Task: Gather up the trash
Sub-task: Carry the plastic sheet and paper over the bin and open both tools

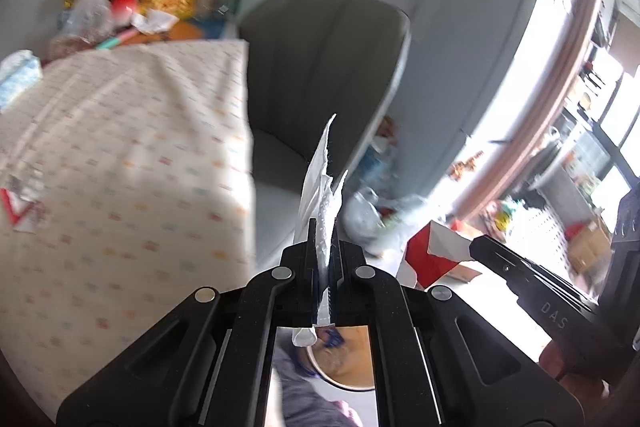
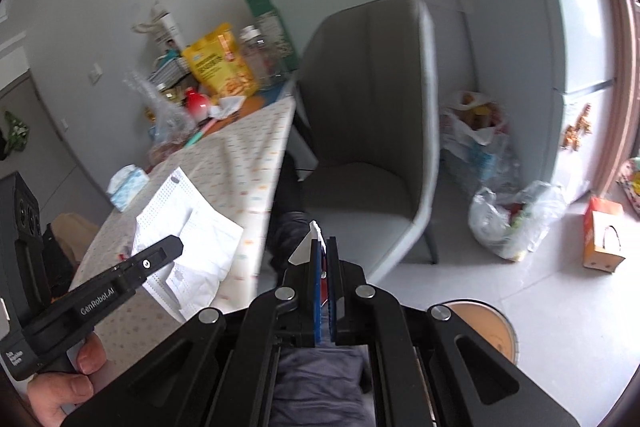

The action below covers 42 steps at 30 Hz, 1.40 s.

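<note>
Between the closed fingers of the left gripper stands a crumpled white paper, pinched edge-on over the grey chair. From the right wrist view it shows as a creased, dotted sheet hanging past the table's edge. The right gripper is pressed together too, on a stiffer red-and-white scrap whose white corner pokes out above the blue pads.

So both pieces are picked up and lifted off the table; the step in hand looks like the carry, and I judge the next move to be a swing toward wherever the rubbish goes. Which container that is I cannot tell. A round, tan-lined tub sits low beside the chair and seems a likely bin. The paper is thin and floppy, so it may trail or snag.

Beyond the chair, the table wears a pale cloth with small coloured marks, rumpled into soft folds, and another torn red-and-white wrapper lies on it. On the floor past the chair slump clear plastic bags, filled and crinkly.
</note>
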{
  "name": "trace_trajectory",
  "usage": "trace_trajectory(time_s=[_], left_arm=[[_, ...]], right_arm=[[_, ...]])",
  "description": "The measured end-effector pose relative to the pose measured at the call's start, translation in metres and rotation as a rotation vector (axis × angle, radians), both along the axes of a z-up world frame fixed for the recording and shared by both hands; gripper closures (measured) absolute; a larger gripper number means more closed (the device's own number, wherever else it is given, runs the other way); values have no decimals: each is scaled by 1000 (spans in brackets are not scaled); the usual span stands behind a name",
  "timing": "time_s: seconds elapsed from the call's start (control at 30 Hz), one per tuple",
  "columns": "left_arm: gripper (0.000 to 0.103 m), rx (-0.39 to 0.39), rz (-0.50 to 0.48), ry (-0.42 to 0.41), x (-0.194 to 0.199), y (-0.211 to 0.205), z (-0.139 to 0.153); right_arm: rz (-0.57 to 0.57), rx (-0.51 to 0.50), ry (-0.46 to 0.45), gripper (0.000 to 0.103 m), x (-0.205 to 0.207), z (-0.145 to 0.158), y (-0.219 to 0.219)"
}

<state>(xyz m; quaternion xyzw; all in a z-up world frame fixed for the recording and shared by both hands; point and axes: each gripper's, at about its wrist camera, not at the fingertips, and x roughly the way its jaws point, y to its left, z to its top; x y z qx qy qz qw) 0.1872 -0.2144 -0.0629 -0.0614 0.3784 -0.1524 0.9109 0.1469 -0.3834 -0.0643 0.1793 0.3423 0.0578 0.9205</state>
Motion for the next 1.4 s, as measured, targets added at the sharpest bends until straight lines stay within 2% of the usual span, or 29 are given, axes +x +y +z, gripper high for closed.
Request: trace_trajectory(time_s=[0.2,0.4,0.77,0.9,0.97,1.0,1.03,1.4], left_arm=[[99,28,-37,48,10,-34,-21],[99,52,-62,87,12,-53,-41],[99,92,-65,132,18,-57,-64],[99,99,-79,145,20,-59,-69],[99,104,-88,157,20,-63,-73],[99,106,-92,161,21,-64,-74],[99,107,-97,166,20,-67,-75],[99,157,-213,225,15,-118,-91]], right_arm=[[-94,-24,64,100,-12,-25,-50],[-155,-28,129,100,-17,-55,-80],[-204,-13,219,98,-5,-111,-99],[-215,15,261,95,0,-132,-106],[-228,25,274,77,-1,-139,-110],[-248,25,271,56,-4,-140,-113],[-264,13,262,52,-7,-139,-114],[-308,30,239,49,-32,-126,-147]])
